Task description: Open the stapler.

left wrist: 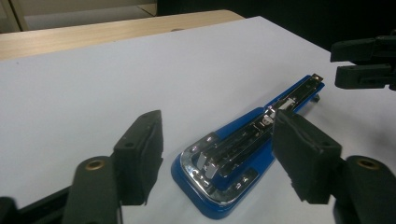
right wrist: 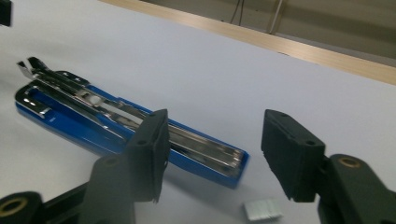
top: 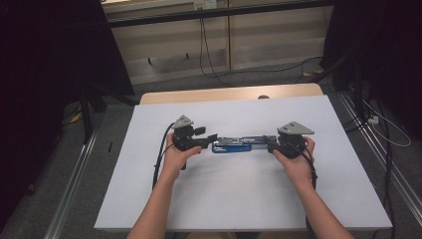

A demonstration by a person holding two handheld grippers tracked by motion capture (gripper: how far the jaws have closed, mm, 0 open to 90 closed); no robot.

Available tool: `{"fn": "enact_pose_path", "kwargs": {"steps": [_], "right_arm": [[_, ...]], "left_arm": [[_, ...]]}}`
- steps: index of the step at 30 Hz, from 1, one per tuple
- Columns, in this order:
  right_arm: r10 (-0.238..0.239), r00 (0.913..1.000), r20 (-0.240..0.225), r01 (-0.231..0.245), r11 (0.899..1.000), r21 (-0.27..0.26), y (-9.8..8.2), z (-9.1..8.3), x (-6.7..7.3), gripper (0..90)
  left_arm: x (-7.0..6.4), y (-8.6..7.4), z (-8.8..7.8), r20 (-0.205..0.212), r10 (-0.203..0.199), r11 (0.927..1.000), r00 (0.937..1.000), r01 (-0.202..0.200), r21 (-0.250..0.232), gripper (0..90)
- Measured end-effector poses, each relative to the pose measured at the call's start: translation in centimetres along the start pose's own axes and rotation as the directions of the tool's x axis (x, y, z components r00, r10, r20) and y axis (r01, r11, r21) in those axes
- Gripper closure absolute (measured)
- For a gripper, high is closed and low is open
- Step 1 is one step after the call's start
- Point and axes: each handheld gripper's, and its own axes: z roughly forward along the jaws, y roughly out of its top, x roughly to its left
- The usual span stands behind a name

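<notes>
A blue stapler (top: pixel 239 145) lies swung open flat on the white table top (top: pixel 239 194), its chrome staple rail facing up. My left gripper (top: pixel 211 137) sits at the stapler's left end with its jaws open. In the left gripper view the wide end of the stapler (left wrist: pixel 233 154) lies just beyond the gap of the left gripper (left wrist: pixel 217 140), untouched. My right gripper (top: pixel 271 145) is at the other end, also open. In the right gripper view the stapler (right wrist: pixel 93 116) runs off to the left behind one jaw of the right gripper (right wrist: pixel 215 149). A small strip of staples (right wrist: pixel 264 210) lies near it.
A bare wooden strip (top: pixel 229 93) borders the white sheet at the far side. Cables (top: pixel 209 55) trail over the floor beyond, and metal rails (top: pixel 378 164) run along both sides of the table. The other hand's gripper (left wrist: pixel 364 65) shows at the far end of the stapler.
</notes>
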Motion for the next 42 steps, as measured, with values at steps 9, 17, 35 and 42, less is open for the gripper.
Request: {"fn": "enact_pose_path", "kwargs": {"steps": [9,17,35,42], "right_arm": [[0.032,0.9986,0.042,-0.032,0.999,0.001,-1.2,-0.8,-1.7,32.4],[0.051,0.9976,0.047,-0.052,0.998,0.031,-2.3,-0.9,-2.4,29.5],[0.039,0.9978,0.055,-0.047,0.987,0.153,-3.5,0.6,-1.9,44.2],[0.017,0.9994,0.029,-0.022,0.981,0.192,-3.4,1.0,-1.7,53.6]], "left_arm": [[-0.3,0.2,-0.9,-0.027,0.031,0.9987,0.9992,-0.03,0.042,20.1],[-0.2,0.1,-1.9,-0.025,-0.004,0.9953,0.9997,0.006,0.097,16.1],[-0.1,0.5,-3.5,-0.042,-0.007,0.9969,0.9991,0.01,0.078,14.7],[-0.3,0.6,-3.3,-0.027,-0.006,0.997,0.9996,0.008,0.077,14.8]]}}
